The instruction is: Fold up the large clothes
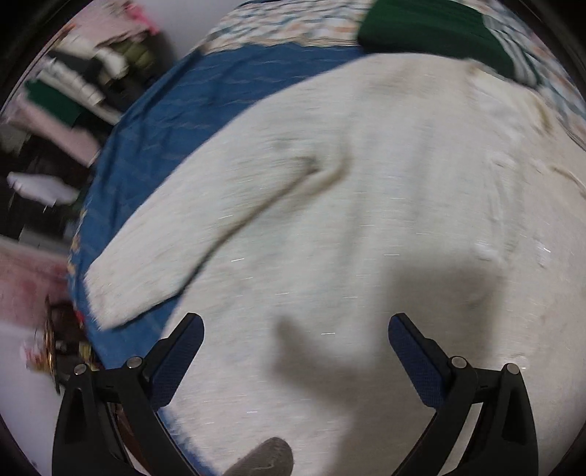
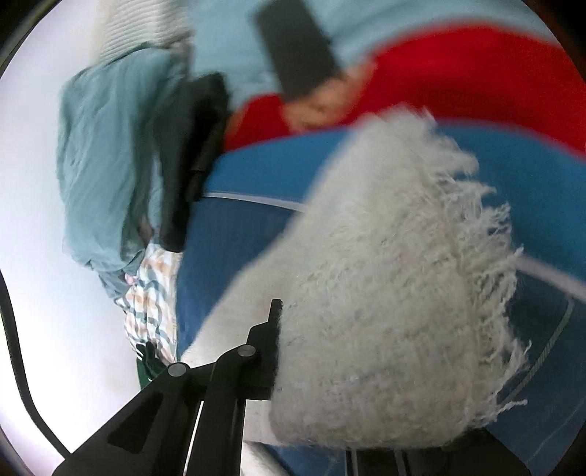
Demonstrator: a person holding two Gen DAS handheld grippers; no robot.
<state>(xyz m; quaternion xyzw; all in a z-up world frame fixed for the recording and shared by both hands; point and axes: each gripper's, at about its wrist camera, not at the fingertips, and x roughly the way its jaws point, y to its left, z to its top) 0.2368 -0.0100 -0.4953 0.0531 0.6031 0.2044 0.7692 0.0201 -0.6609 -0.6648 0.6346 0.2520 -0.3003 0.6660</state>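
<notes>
white fuzzy garment spread on a blue sheet, right gripper clamped on its fringed edge

nearest in the left wrist view, the left gripper (image 1: 296, 329) hangs over the white fuzzy garment (image 1: 366, 205) with its fingers wide apart and nothing between them; its shadow falls on the fabric just ahead. the garment lies spread over the blue sheet (image 1: 190, 110), one sleeve (image 1: 190, 234) angled out toward the sheet's edge. beyond it a dark green cloth (image 1: 432, 33) rests at the garment's far end, on a checked bedcover (image 1: 285, 25), and a blurred pile of clothes (image 1: 80, 84) sits off to the far left. in the right wrist view, the right gripper (image 2: 280, 329) has its fingers (image 2: 273, 329) pressed together on the garment's shaggy, fringed edge (image 2: 403, 256), which bulges up and hides the other finger. behind lie the blue sheet, a red cloth (image 2: 476, 73) and a pale blue cloth (image 2: 110, 153).
</notes>
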